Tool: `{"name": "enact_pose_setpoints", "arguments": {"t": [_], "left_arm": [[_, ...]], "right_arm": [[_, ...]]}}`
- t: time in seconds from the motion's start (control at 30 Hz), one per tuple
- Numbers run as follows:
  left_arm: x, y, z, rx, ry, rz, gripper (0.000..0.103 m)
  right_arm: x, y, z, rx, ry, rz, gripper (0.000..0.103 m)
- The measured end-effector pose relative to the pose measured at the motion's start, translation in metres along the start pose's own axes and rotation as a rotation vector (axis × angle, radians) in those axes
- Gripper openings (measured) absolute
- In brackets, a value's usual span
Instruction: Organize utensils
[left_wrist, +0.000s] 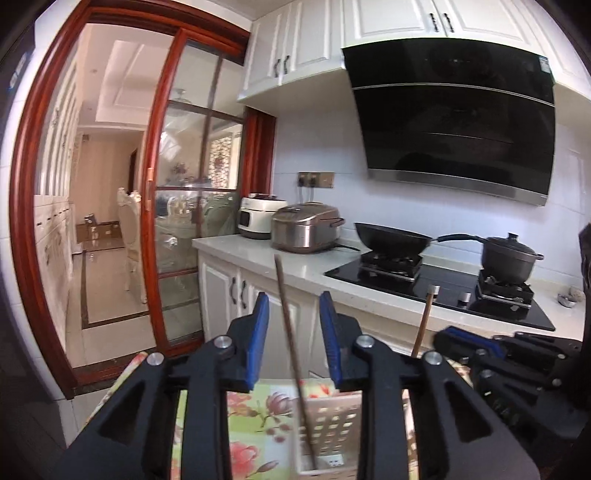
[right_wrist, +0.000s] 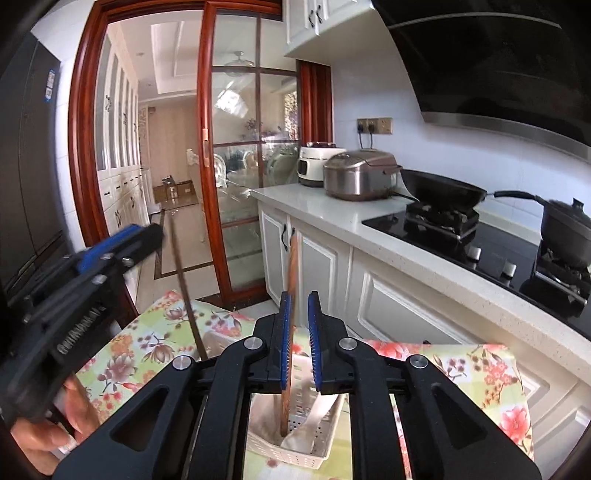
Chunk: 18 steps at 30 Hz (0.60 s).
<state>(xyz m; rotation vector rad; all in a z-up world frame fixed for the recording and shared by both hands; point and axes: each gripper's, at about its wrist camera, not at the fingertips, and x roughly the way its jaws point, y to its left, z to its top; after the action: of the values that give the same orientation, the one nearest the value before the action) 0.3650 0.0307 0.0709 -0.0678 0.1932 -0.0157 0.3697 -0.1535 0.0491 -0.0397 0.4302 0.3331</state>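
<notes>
The left gripper (left_wrist: 294, 332) stood apart, pads clear of the dark chopstick (left_wrist: 291, 343), apparently released to lean in the perforated white basket (right_wrist: 291, 439). The right gripper (right_wrist: 298, 332), at 3 o'clock, stood slightly apart around a wooden utensil (right_wrist: 291, 295) whose tip was in the basket; contact uncertain. The lettering on the left gripper was illegible.

Kitchen: white counter (left_wrist: 258, 258) with white cabinets above and below, pale wall. Black gas hob (left_wrist: 443, 291) at counter's right end, black range hood (left_wrist: 454, 122) above it. Red wood-framed glass sliding door (left_wrist: 184, 192) on left, opening to bright, glossy-tiled dining room (left_wrist: 107, 206).
</notes>
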Motion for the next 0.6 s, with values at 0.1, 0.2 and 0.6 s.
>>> {"name": "enact_pose_setpoints", "arguments": {"t": [0.1,0.2,0.6], "left_arm": [[-0.006,0.012,-0.005,-0.001,0.005,0.029,0.036],[-0.017,0.023,-0.012,-0.011,0.017,0.055,0.056],[-0.093,0.035,-0.077,0.025,0.142,0.125,0.098]], "right_arm": [[-0.003,-0.004,-0.005,0.008,0.005,-0.007,0.012],[-0.011,-0.006,-0.012,0.013,0.011,-0.008,0.016],[-0.054,0.001,-0.089,0.059,0.079,0.005,0.033]]}}
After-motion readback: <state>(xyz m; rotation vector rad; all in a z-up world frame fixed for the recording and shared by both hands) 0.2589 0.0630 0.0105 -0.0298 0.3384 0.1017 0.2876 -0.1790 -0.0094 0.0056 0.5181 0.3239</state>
